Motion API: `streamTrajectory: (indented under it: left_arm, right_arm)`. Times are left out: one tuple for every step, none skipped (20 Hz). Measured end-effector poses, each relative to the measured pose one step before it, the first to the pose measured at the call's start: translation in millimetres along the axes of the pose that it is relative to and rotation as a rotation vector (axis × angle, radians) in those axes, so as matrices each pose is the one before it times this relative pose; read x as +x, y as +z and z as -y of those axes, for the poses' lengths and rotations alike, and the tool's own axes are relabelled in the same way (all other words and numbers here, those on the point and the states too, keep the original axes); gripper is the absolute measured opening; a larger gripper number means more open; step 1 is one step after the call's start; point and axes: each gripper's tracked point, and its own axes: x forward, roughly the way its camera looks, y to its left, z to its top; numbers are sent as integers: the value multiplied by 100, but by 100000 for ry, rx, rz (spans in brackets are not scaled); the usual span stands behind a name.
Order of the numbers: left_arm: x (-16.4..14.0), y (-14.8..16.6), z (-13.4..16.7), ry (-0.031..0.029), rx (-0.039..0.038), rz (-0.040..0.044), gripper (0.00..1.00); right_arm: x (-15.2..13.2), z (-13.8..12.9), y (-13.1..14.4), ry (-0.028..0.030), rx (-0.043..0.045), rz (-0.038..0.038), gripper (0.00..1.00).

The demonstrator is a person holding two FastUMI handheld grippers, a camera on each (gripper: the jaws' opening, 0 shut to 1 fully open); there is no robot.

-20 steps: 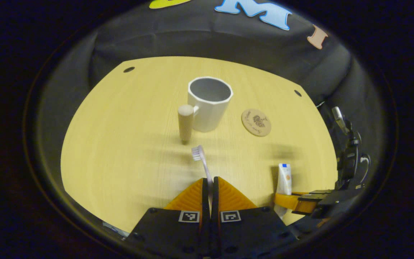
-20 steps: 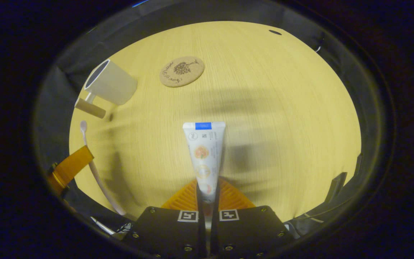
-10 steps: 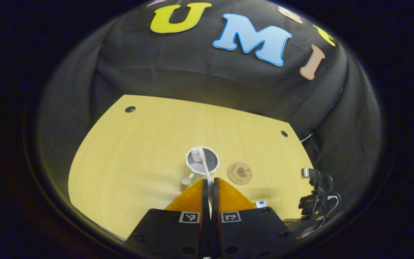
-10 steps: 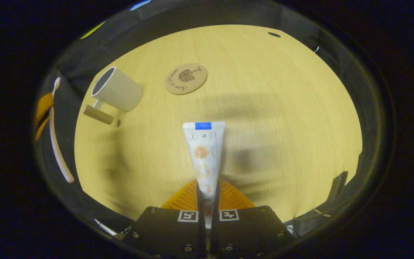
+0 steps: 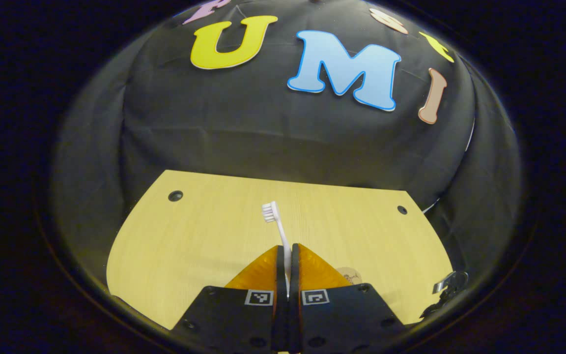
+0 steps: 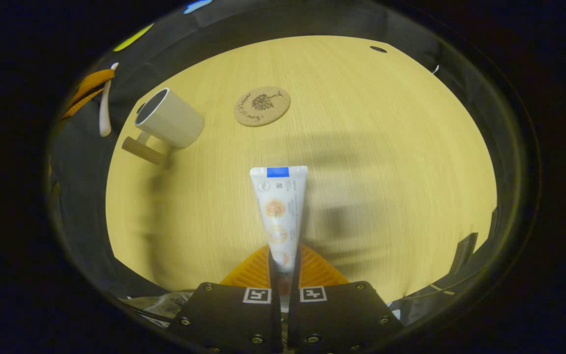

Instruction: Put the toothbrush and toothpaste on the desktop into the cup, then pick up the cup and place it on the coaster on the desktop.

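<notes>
- Currently the white slim plastic toothbrush (image 5: 279,231) is pinched by its handle in the left gripper (image 5: 288,268), bristle head pointing forward and up, long axis in line with the fingers.
- White faceted cup (image 6: 170,119) stands upright on the yellow wooden table (image 6: 361,147), open; in the right gripper view the left gripper hangs just beside and above it.
- Judgement: left is nearer; the brush must tip downward toward the cup.
- White toothpaste tube (image 6: 278,211) is clamped in the right gripper (image 6: 283,268), well apart from the cup.
- Round cork coaster (image 6: 262,105) lies bare beside the cup.
</notes>
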Motion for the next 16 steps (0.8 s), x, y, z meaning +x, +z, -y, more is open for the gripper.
streamTrajectory:
  left_arm:
    - [871,357,-53,557,1797,1120,7]
    - [814,361,108,-110,1181,1175,7]
    - [791,327,117,-275,831,1200,7]
    - [612,83,-95,255,735,1095,7]
    - [667,106,-245,711,557,1405,7]
    - [727,88,-305,755,922,1253,7]
    - [766,-143,-194,460,1508,600,7]
    - [698,-471,-71,-211,1329,-247,7]
    - [503,-534,126,-761,1127,-648,7]
    - [428,-658,-21,-142,1211,-708,7]
    - [285,-699,77,-65,1569,-411,7]
    - [290,-446,182,-487,1543,-359,7]
    - [117,-447,287,-795,1031,-161,7]
    - [-118,-391,115,-306,799,-32,13]
    - [32,-323,-78,385,772,-101,7]
    - [28,-420,-110,678,374,-61,7]
  right_arm:
    - [54,115,-169,-138,363,-299,7]
    - [-99,175,-242,-203,462,-241,7]
    - [-102,179,-282,-188,562,-100,7]
    - [-162,234,-153,-185,550,-125,7]
    - [-71,213,-100,-175,500,-26,7]
    - [0,194,-81,-390,609,-23,7]
    - [-15,180,1,-310,539,109,7]
    - [55,110,-35,-352,564,114,7]
    - [-25,157,40,-382,684,150,7]
    - [-270,214,-27,-137,847,471,7]
    - [-232,189,123,-106,933,504,6]
    - [-198,116,161,-92,931,793,7]
    - [-268,-4,328,69,899,1006,7]
    - [-228,15,388,114,781,1188,6]
    - [-375,-69,570,179,548,1299,6]
    - [-53,-294,659,454,247,1612,6]
